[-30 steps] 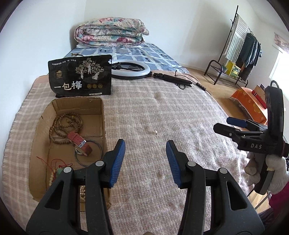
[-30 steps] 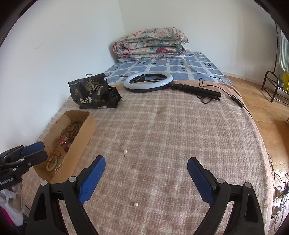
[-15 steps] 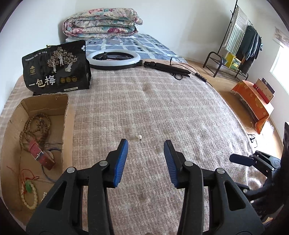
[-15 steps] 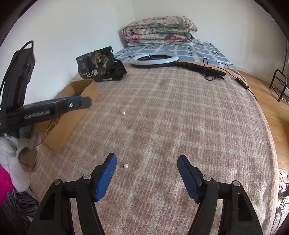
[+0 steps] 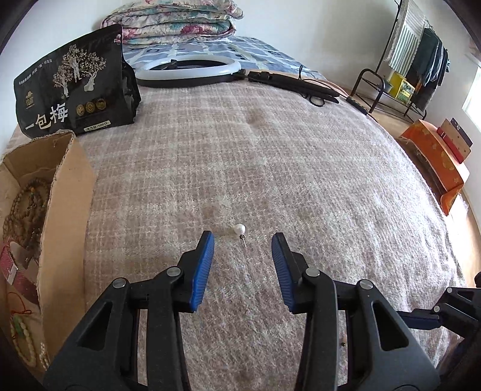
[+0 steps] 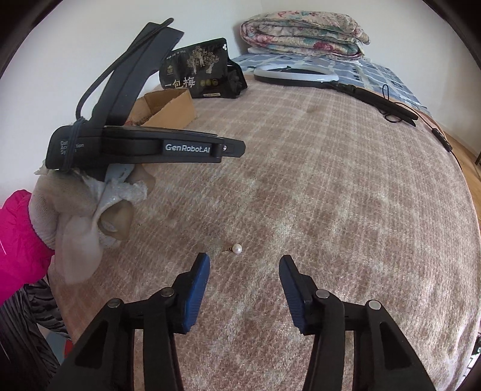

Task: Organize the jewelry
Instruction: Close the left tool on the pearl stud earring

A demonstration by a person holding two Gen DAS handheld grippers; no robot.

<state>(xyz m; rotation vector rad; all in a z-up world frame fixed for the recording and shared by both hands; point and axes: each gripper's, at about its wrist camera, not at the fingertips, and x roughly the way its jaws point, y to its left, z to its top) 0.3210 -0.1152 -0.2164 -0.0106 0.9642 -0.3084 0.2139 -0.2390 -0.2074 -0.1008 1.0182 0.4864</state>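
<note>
A white pearl stud earring [image 5: 240,230] lies on the checked blanket just ahead of my open, empty left gripper [image 5: 243,240], between its fingertips' line. A second pearl stud earring [image 6: 237,249] lies just ahead of my open, empty right gripper [image 6: 243,261]. A cardboard box [image 5: 61,192] at the left holds wooden bead strings [image 5: 25,201], a red strap and a pale bead bracelet. The box also shows in the right wrist view [image 6: 168,106], partly hidden behind the left gripper's body [image 6: 144,147].
A black snack bag [image 5: 75,84] stands behind the box. A ring light [image 5: 188,69] with its black stand and cable lies at the far end, before folded quilts [image 5: 171,18]. A clothes rack [image 5: 405,60] and an orange box [image 5: 436,159] stand off the bed's right side.
Both grippers have moved forward and down toward the blanket, each closing in on a pearl earring. The right jaws have narrowed somewhat. The left gripper now fills the left of the right wrist view.
</note>
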